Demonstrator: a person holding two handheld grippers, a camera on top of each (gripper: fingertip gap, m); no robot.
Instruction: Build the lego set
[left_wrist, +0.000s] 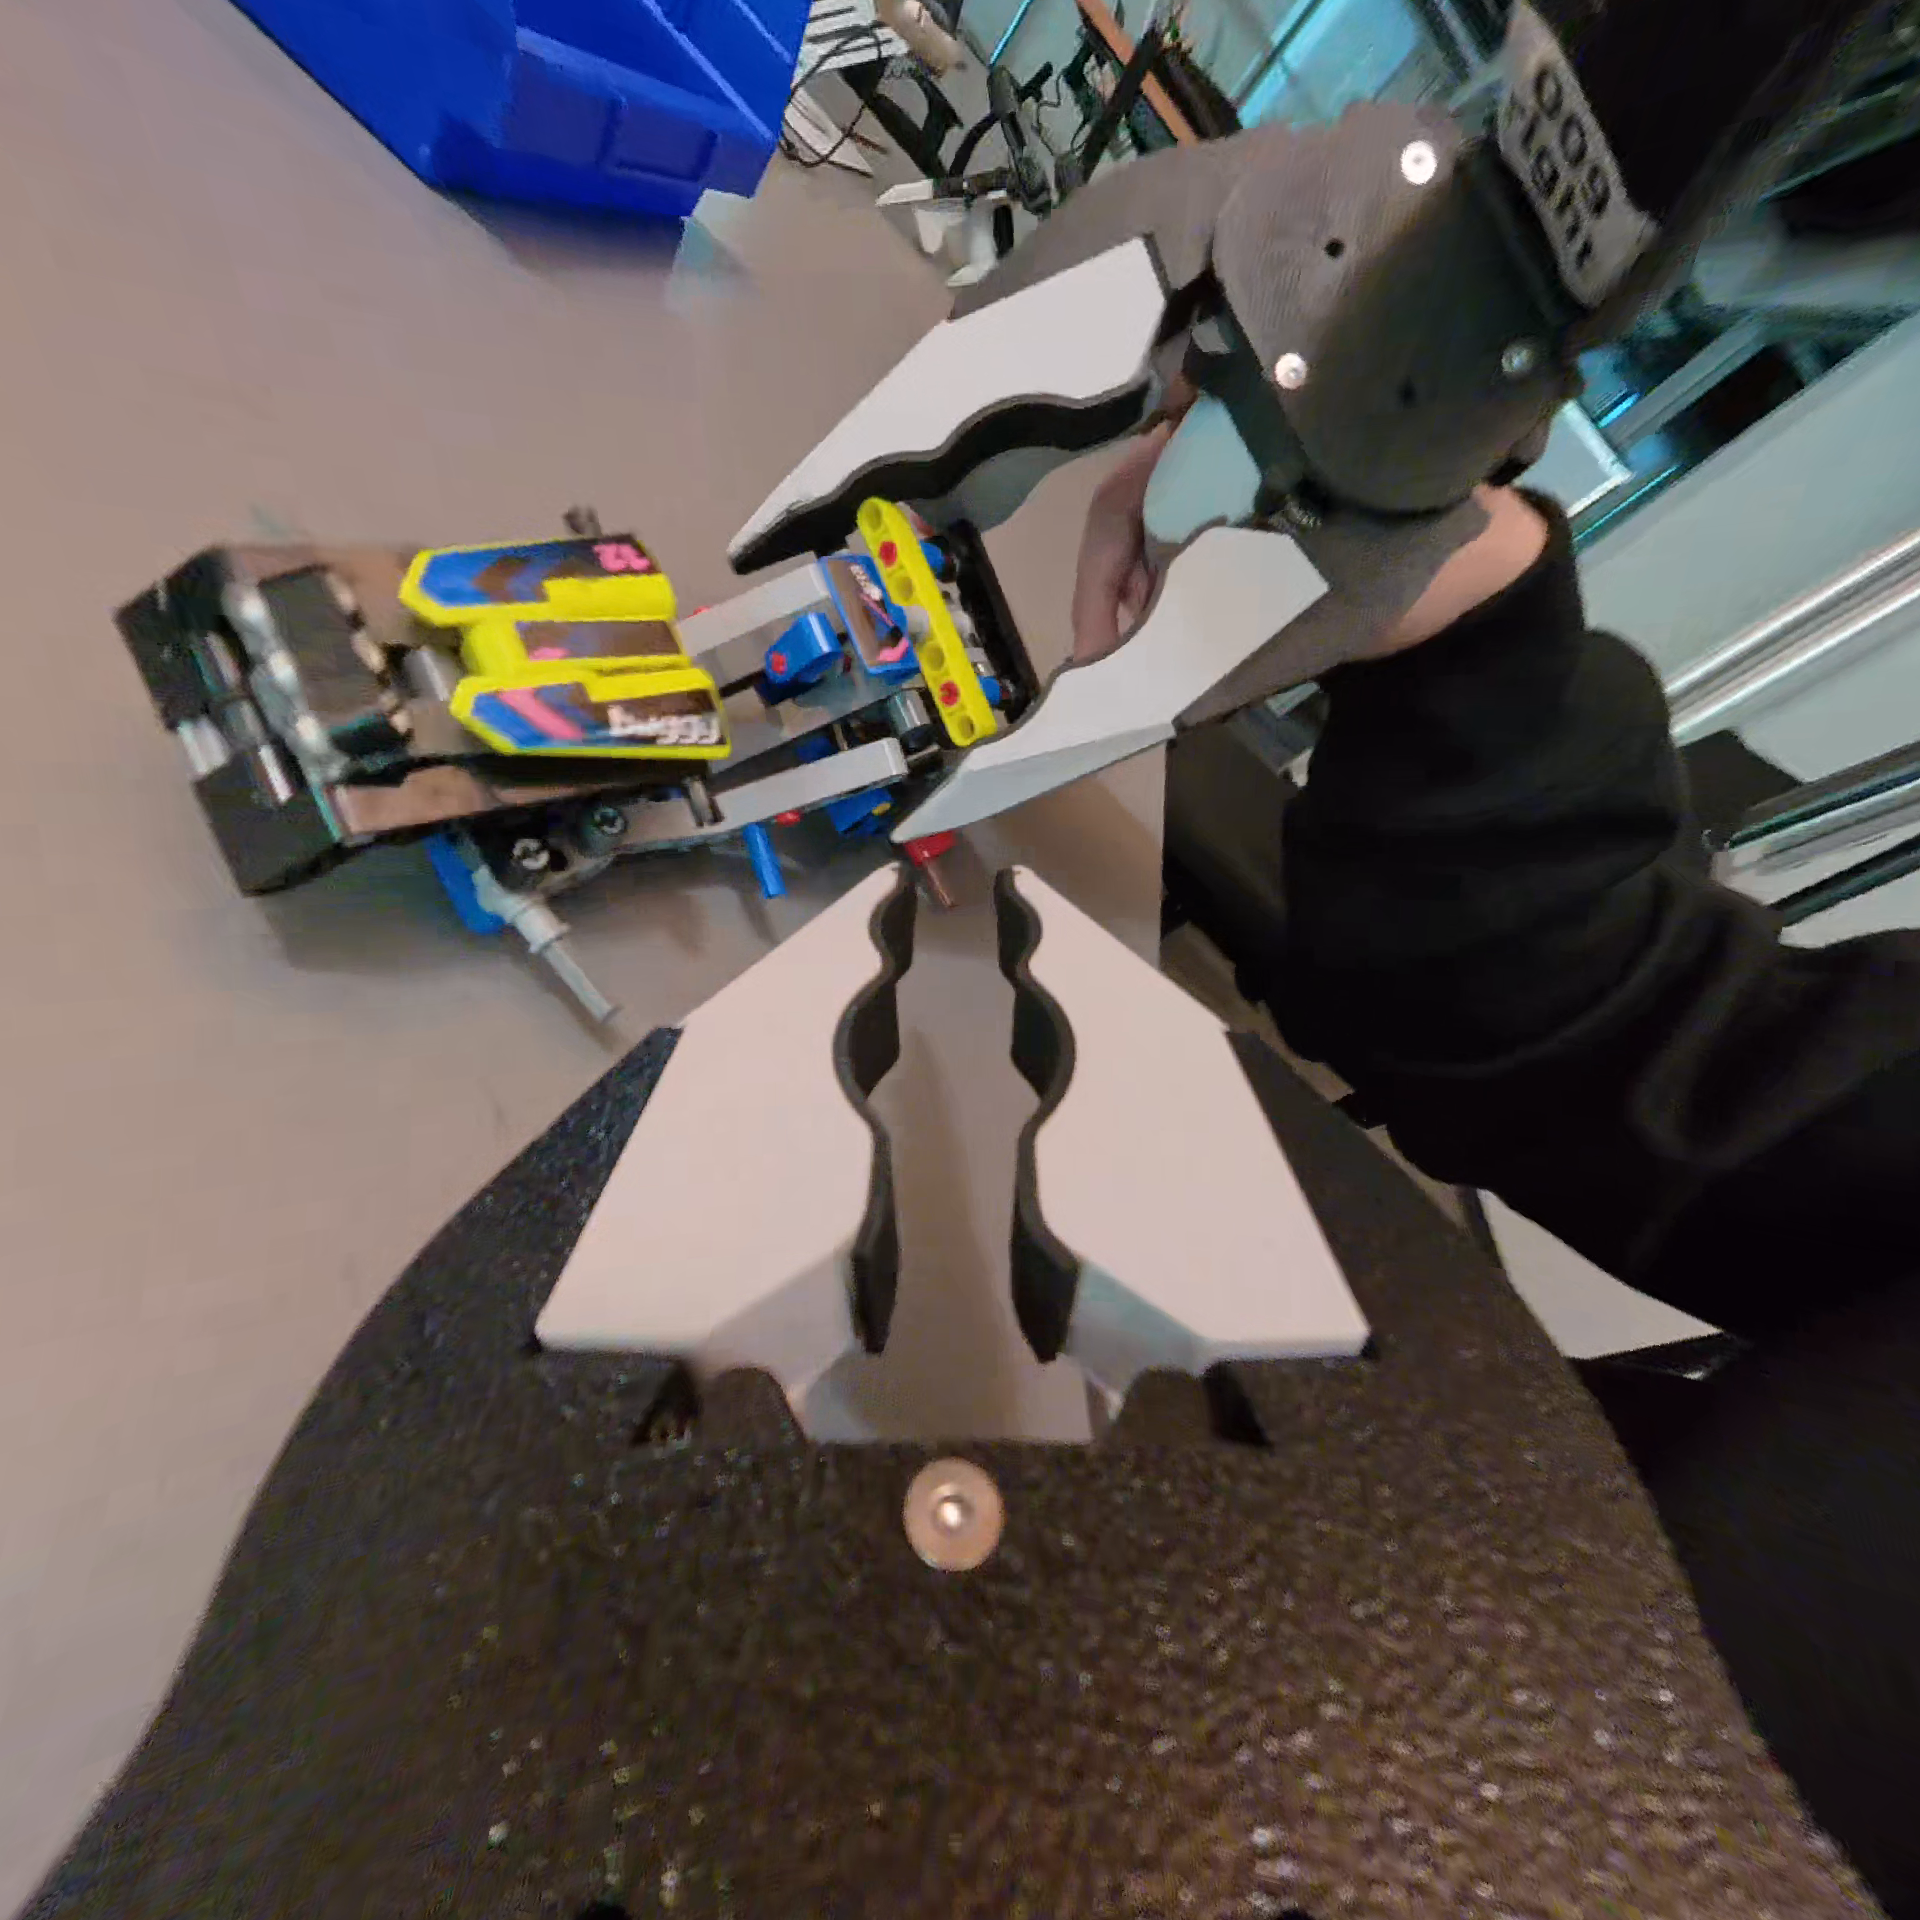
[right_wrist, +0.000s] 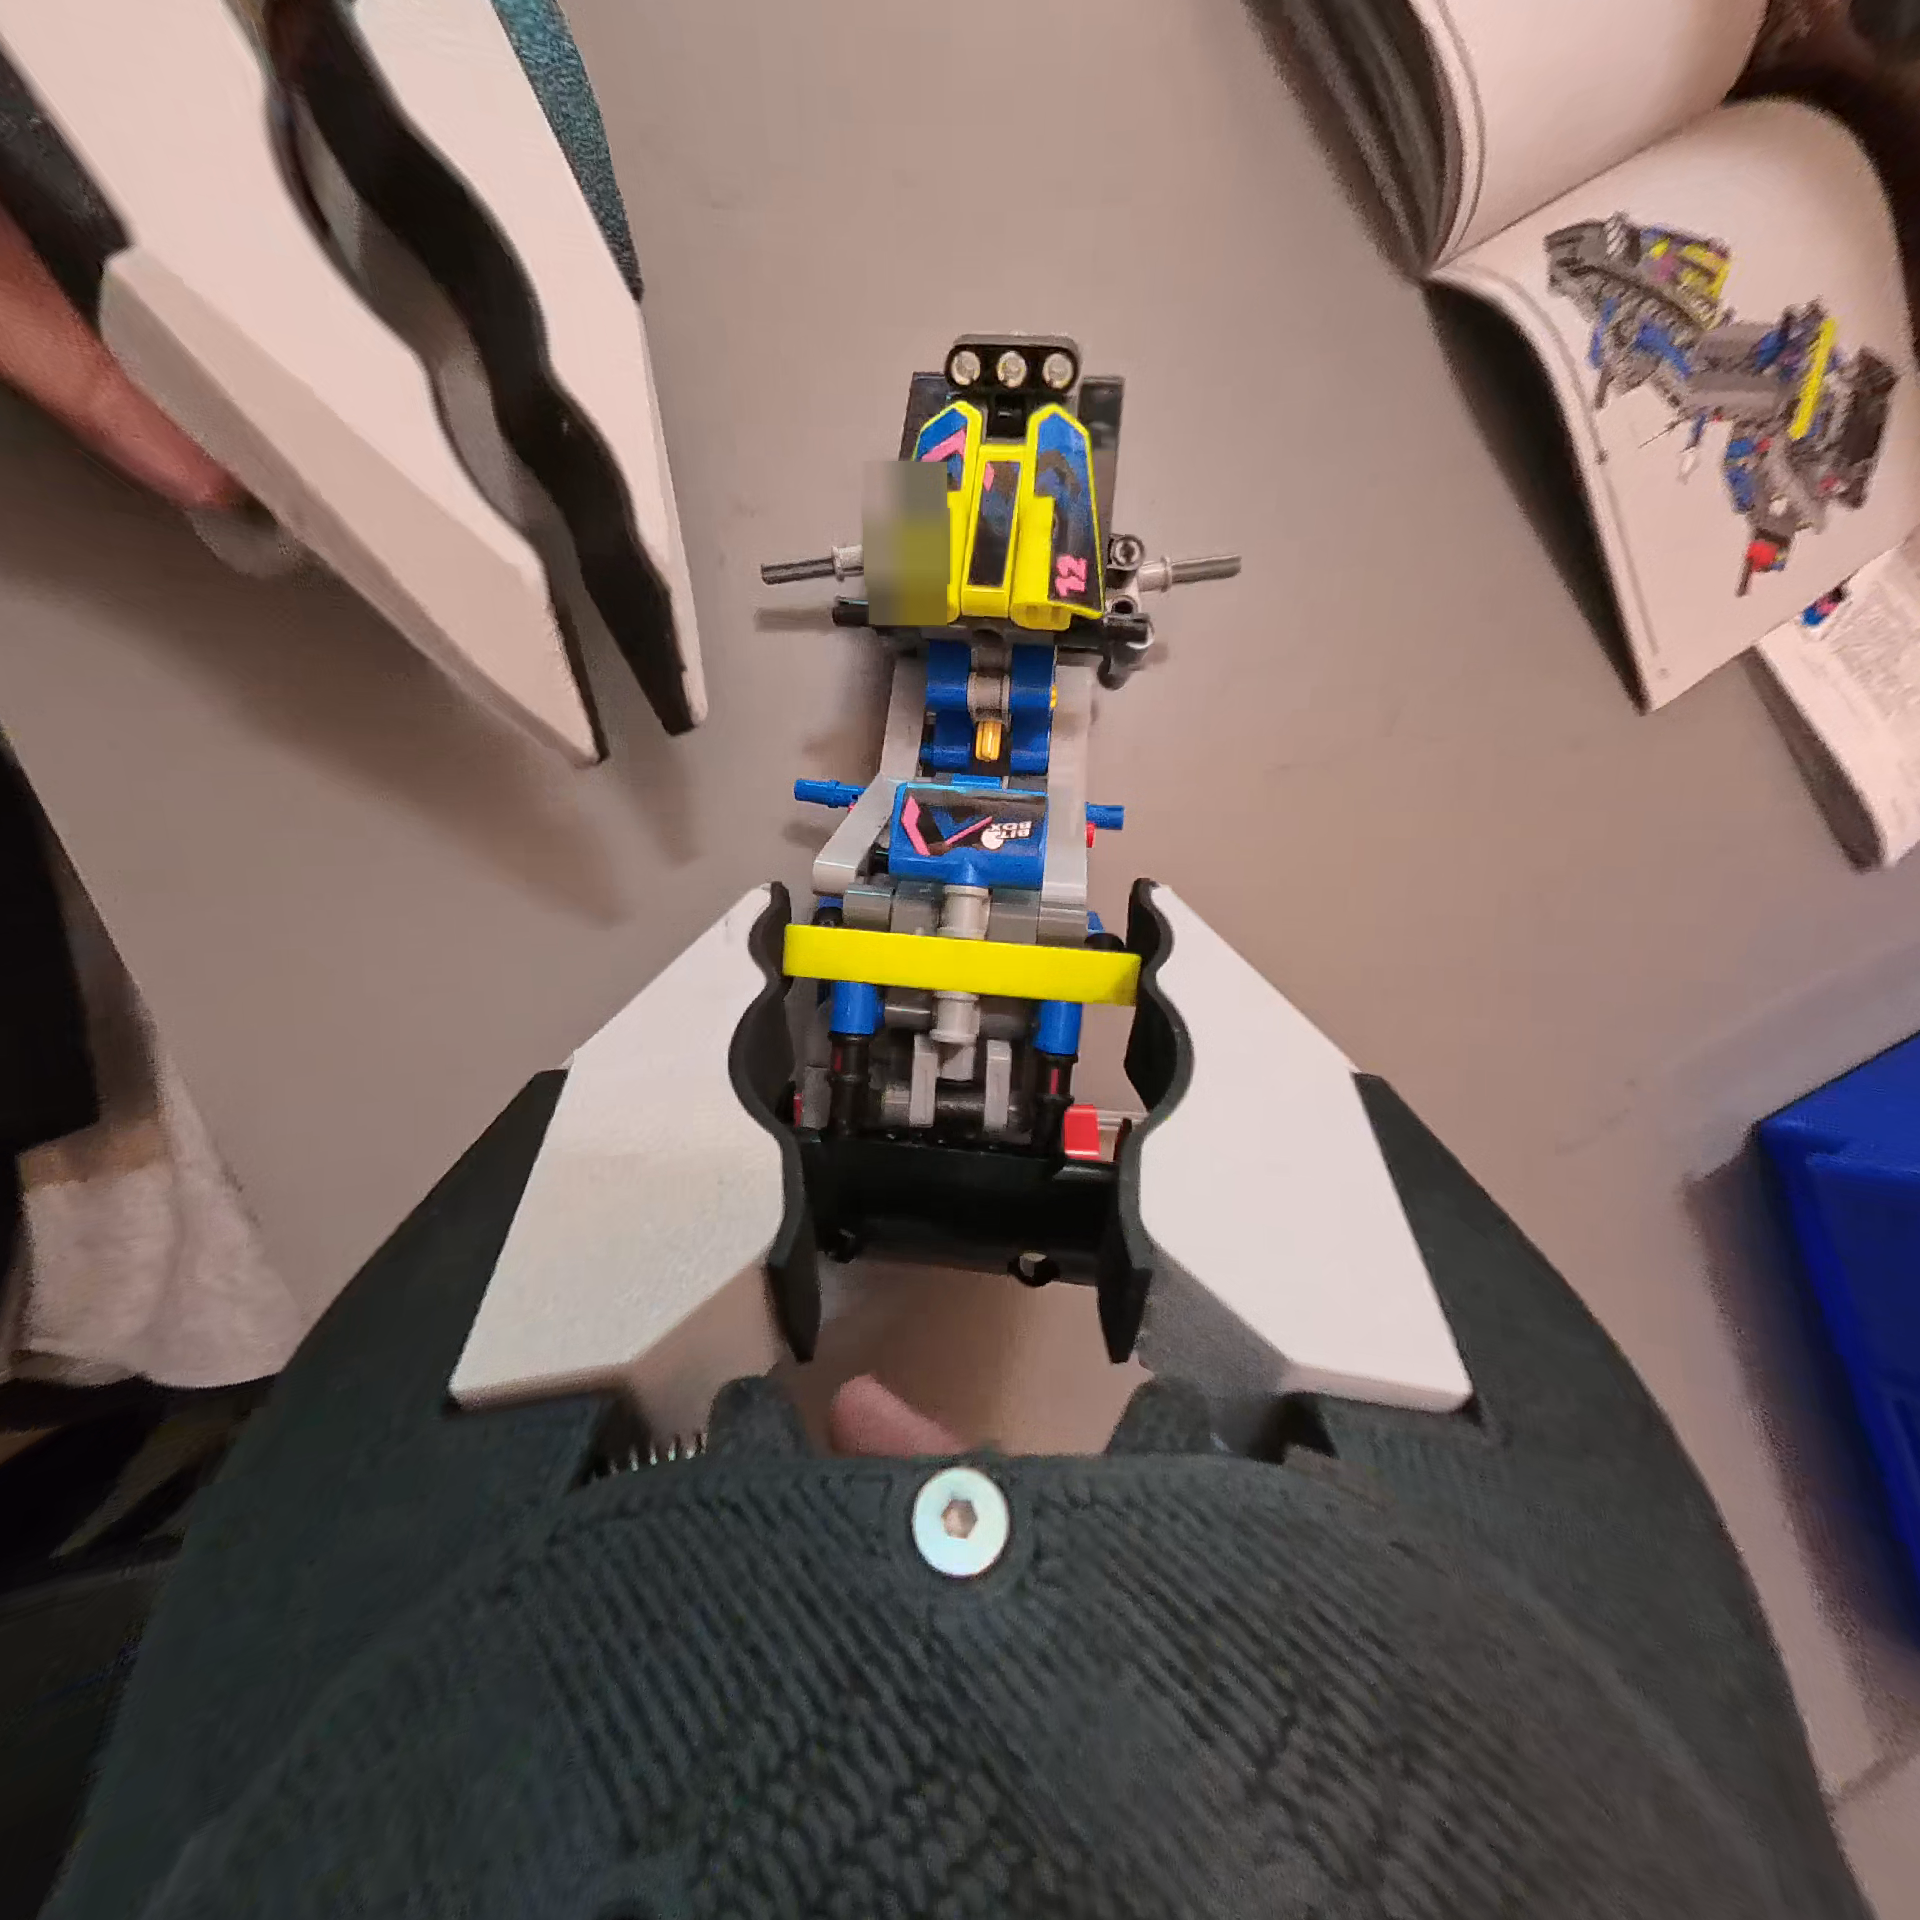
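- At the centre of the right wrist view, my right gripper (right_wrist: 956, 925) sits around the near end of a brick-built toy car (right_wrist: 977, 810), a wheelless chassis in blue, grey, black and yellow that lies on the grey table (right_wrist: 1351, 935).
- Its jaws are spread wide to the width of the chassis; a yellow cross beam (right_wrist: 956, 961) spans from one black pad to the other, and the black end block lower down sits between the pads. The beam's ends look pressed against both pads, so I read this as a grip on the car.
- In the left wrist view the same gripper comes in from the upper right, its two grey fingers on either side of the car's near end.
- My left gripper (left_wrist: 956, 883) is in the lower centre of its own view, jaws narrowly parted with nothing between the pads. Its fingertips hover just beside a small red pin (left_wrist: 928, 854) at the car's side, near the right gripper's lower finger.
- In the right wrist view it appears at the upper left, apart from the car.
- An open instruction booklet (right_wrist: 1714, 416) lies at the upper right of the right wrist view, showing a drawing of the model.
- A blue bin (left_wrist: 540, 94) stands at the upper left of the left wrist view.
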